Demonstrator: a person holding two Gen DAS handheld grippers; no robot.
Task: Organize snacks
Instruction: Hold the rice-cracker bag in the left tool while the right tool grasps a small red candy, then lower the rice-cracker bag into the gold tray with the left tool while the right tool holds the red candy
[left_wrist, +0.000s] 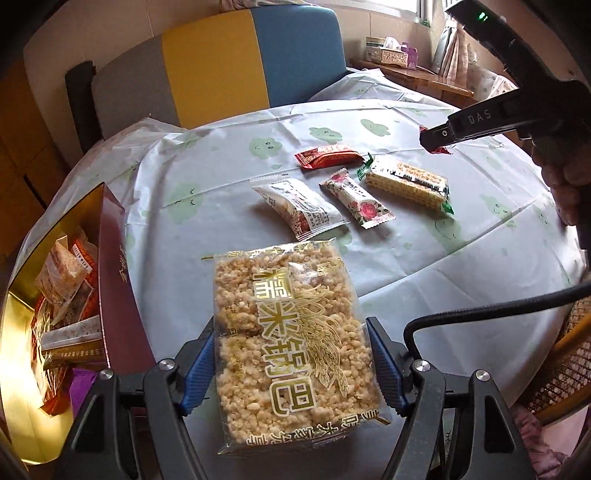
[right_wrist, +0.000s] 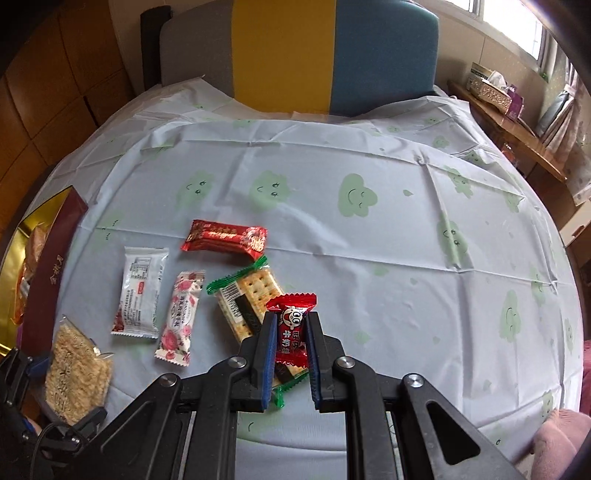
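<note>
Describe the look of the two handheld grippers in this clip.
Both are black, angular linkage frames with silver pivot bolts and ribbed blue pads on the fingers. The left gripper trails a black cable. The right gripper, seen from the left wrist view, bears white "DAS" lettering and a green indicator light.

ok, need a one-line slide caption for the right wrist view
Right gripper shut on a red candy, held above the cracker pack on the cloud-print tablecloth.
</note>
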